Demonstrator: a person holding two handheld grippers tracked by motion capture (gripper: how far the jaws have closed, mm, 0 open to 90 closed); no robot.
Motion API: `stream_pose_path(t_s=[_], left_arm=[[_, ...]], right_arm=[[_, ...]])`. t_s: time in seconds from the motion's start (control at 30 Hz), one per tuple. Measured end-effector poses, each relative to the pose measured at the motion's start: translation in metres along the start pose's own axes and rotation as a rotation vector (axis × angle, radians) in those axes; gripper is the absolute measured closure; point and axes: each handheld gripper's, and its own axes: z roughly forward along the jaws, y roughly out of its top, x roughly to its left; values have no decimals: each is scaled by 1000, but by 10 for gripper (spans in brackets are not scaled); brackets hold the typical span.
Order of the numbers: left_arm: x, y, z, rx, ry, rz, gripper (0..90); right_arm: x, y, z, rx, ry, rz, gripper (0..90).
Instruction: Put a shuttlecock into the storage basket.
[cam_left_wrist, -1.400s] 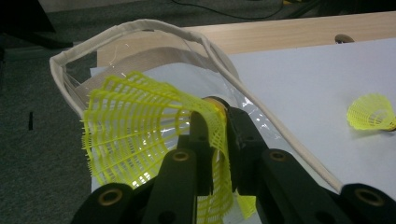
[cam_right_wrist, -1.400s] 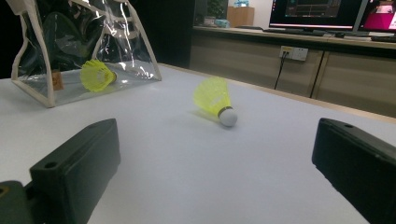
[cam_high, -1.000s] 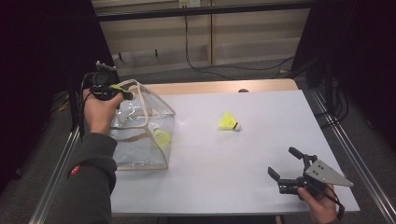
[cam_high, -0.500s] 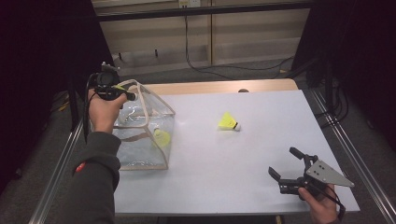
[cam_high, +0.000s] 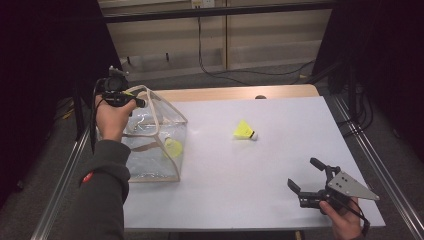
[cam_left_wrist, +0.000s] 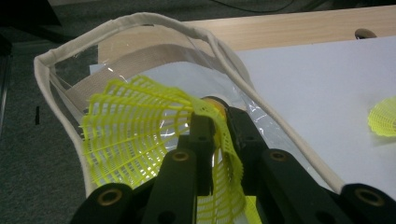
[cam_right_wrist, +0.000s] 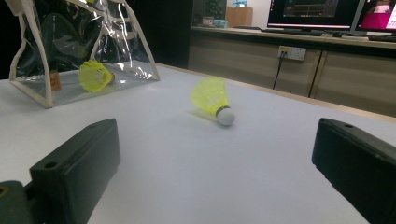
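My left gripper (cam_high: 134, 101) hovers over the open mouth of a clear bag (cam_high: 165, 108) at the table's left. Its jaws pinch the mesh skirt of a yellow shuttlecock (cam_left_wrist: 130, 126), cork end pointing away past the left gripper (cam_left_wrist: 217, 116). The jaws have just been opening a little, with the skirt still between them. A second yellow shuttlecock (cam_high: 173, 148) lies inside the bag (cam_right_wrist: 28, 91). A third one (cam_high: 244, 131) rests on the white table, cork to the right. My right gripper (cam_high: 303, 172) is open near the front right edge, facing that shuttlecock (cam_right_wrist: 212, 99).
The white tabletop (cam_high: 280, 115) has a wooden strip along its far edge. Metal rails run along both sides. Cabinets and cables stand behind the table. The bag's cream trim (cam_left_wrist: 140, 18) rings its mouth just below the left jaws.
The left hand has edged slightly to the right over the bag's mouth with the shuttlecock in its jaws. The right gripper has stayed still.
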Motion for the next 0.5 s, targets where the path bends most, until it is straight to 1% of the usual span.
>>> stream_pose_path(t_s=[0.03,0.1,0.13,0.2,0.27,0.3,0.37,0.47,0.5], left_arm=[[0,0,0,-13,12,-2,709],[0,0,0,-13,16,4,701],[0,0,-1,-9,12,11,697],[-1,0,-1,-9,-3,4,688],[-1,0,-2,-5,-13,7,668],[-2,-1,-2,-9,-19,0,668],[-2,-1,-3,-6,-26,2,654],[-2,-1,-6,-7,-45,-5,613],[-3,-1,-7,-8,-53,-8,612]], right_arm=[[0,0,0,0,0,0,10],[0,0,0,0,-1,0,10],[-1,0,0,-2,0,1,10],[-1,0,0,-1,0,2,10],[-1,0,0,-1,0,1,10],[0,0,-1,-1,-1,0,10],[0,0,0,1,-1,1,10],[0,0,-1,-1,-1,0,10],[0,0,-1,-1,-1,0,10]])
